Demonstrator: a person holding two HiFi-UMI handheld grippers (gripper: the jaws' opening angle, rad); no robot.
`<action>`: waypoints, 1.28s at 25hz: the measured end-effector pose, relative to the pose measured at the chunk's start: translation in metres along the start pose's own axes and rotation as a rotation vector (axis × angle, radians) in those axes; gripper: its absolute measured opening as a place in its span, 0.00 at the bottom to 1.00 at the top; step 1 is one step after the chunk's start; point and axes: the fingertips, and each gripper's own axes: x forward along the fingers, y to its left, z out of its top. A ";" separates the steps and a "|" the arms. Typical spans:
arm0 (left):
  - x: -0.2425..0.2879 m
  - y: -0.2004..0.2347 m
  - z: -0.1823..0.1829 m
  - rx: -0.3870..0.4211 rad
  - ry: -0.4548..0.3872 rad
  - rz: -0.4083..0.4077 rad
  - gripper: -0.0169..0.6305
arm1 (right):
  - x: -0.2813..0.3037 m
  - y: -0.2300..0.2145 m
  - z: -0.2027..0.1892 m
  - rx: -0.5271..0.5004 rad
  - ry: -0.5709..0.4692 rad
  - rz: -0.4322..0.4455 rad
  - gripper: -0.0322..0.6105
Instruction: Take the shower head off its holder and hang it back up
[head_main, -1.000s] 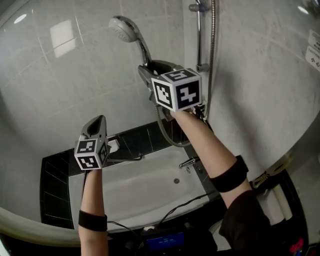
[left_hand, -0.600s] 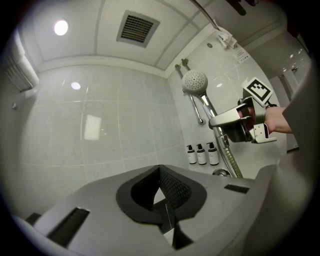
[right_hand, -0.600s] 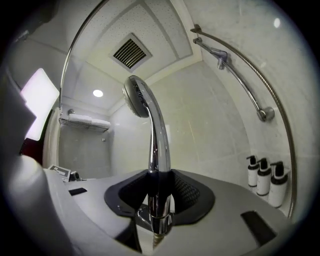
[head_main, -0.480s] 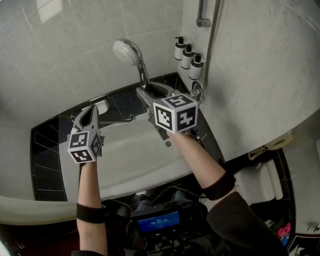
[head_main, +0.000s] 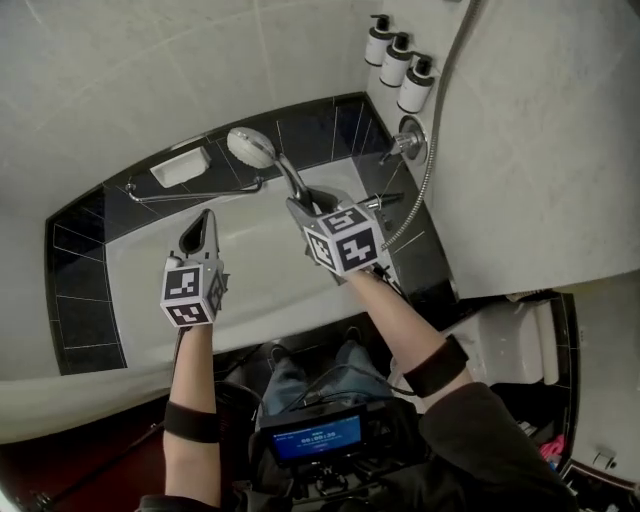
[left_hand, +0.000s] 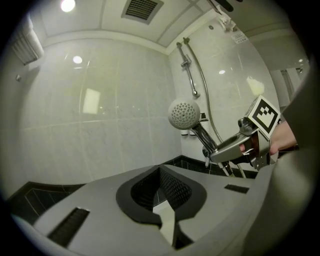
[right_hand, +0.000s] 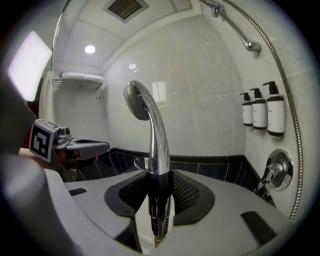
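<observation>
My right gripper (head_main: 308, 203) is shut on the chrome handle of the shower head (head_main: 252, 148), which stands up out of the jaws over the bathtub (head_main: 150, 270). In the right gripper view the handle (right_hand: 159, 165) is clamped between the black pads, spray face turned away. Its metal hose (head_main: 435, 150) runs up the right wall. My left gripper (head_main: 203, 228) hangs shut and empty to the left, apart from the shower head. From the left gripper view the shower head (left_hand: 184, 114) and right gripper (left_hand: 234, 148) show at the right, with the wall rail (left_hand: 190, 75) behind.
Three pump bottles (head_main: 398, 58) sit on the right wall above the tap valve (head_main: 408, 140). A soap dish (head_main: 180, 168) and grab bar (head_main: 195, 194) lie along the tub's far edge. A toilet (head_main: 520, 340) stands at the right.
Both grippers have come down a long way. The right one carried the shower head from up beside the rail to low over the tub. The head view has tipped downward.
</observation>
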 end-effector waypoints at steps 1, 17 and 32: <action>0.004 -0.002 -0.014 -0.010 0.018 -0.003 0.03 | 0.010 -0.002 -0.017 -0.002 0.036 0.000 0.28; 0.091 -0.025 -0.284 -0.105 0.302 -0.036 0.03 | 0.165 -0.083 -0.341 -0.037 0.602 -0.010 0.28; 0.212 -0.130 -0.478 -0.159 0.402 -0.194 0.03 | 0.202 -0.244 -0.563 -0.712 1.049 -0.014 0.28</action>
